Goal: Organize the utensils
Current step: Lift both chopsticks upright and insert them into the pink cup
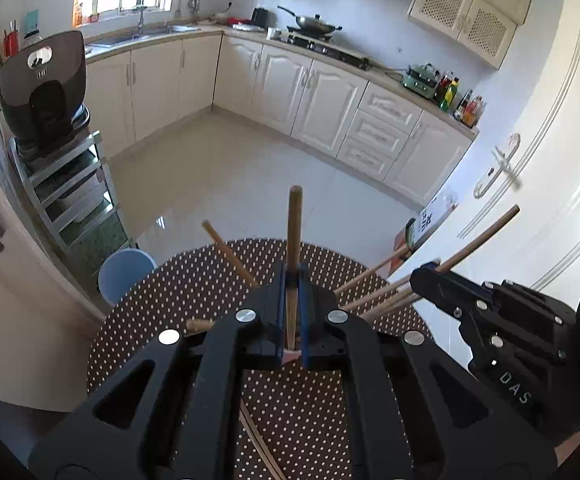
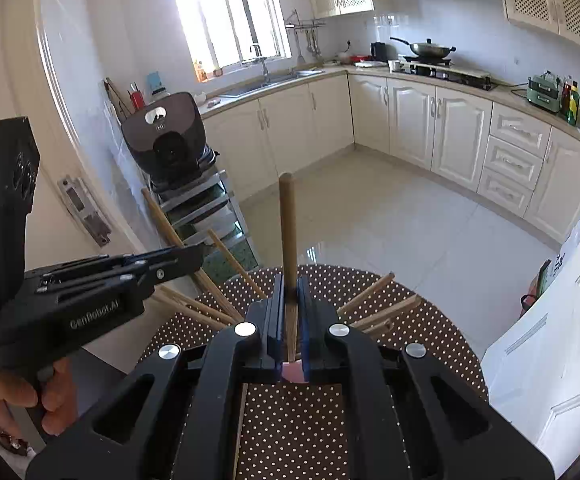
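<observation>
In the left wrist view my left gripper (image 1: 293,276) is shut on a wooden chopstick (image 1: 294,232) that stands upright between its jaws. My right gripper (image 1: 426,276) reaches in from the right, shut on another chopstick (image 1: 482,240). In the right wrist view my right gripper (image 2: 290,284) clamps its chopstick (image 2: 288,232). The left gripper (image 2: 194,256) comes in from the left with a slanted chopstick (image 2: 162,216). Several more chopsticks (image 2: 386,308) fan out behind the jaws over the round dotted table (image 2: 430,336). A pink thing (image 2: 294,372) shows under the jaws, mostly hidden.
A thin stick (image 1: 258,440) lies on the brown dotted cloth (image 1: 194,304). A blue stool (image 1: 124,272) stands left of the table, beside a metal rack (image 1: 74,184) carrying a black appliance (image 1: 42,84). A white door (image 1: 502,168) is at the right. A person's hand (image 2: 18,400) holds the left gripper.
</observation>
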The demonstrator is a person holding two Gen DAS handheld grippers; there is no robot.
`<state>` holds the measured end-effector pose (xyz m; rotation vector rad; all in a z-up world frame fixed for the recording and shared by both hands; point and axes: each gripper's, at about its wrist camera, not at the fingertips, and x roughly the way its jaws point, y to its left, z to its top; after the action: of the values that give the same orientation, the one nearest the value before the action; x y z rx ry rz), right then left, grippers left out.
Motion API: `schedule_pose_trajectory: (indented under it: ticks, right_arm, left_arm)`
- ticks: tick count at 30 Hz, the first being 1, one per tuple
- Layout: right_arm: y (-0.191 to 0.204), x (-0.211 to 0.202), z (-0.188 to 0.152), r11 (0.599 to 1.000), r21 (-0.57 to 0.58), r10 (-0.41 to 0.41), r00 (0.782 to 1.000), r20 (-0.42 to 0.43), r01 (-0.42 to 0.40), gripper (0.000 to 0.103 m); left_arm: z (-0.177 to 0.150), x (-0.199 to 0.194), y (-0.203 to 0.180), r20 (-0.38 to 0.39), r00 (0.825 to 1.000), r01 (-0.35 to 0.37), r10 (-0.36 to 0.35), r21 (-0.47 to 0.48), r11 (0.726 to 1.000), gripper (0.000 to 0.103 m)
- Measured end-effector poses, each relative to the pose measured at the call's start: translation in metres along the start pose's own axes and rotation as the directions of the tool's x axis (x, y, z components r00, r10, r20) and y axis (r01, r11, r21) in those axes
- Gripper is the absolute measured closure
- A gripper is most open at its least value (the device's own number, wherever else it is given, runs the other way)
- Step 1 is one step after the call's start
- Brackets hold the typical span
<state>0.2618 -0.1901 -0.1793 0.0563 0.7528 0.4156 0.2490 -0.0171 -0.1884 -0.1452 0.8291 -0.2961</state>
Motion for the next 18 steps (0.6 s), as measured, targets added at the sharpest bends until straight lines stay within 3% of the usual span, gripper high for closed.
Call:
schedule_pose_trajectory:
  ticks: [11, 18]
  right_arm:
    - [0.008, 0.019, -0.017, 1.000, 0.001, -0.016, 0.998, -0.065, 0.016, 0.097]
    - [0.013, 0.028, -0.025, 1.000, 0.012, -0.024, 0.995, -0.093, 0.026, 0.096]
  left_arm:
    - [-0.025, 0.017, 0.003, -0.095, 0.995, -0.021, 0.023, 0.019, 1.000, 0.097]
    - [-0.032, 0.017, -0.001, -0.111, 0.993, -0.024, 0.028, 0.035, 0.999, 0.097]
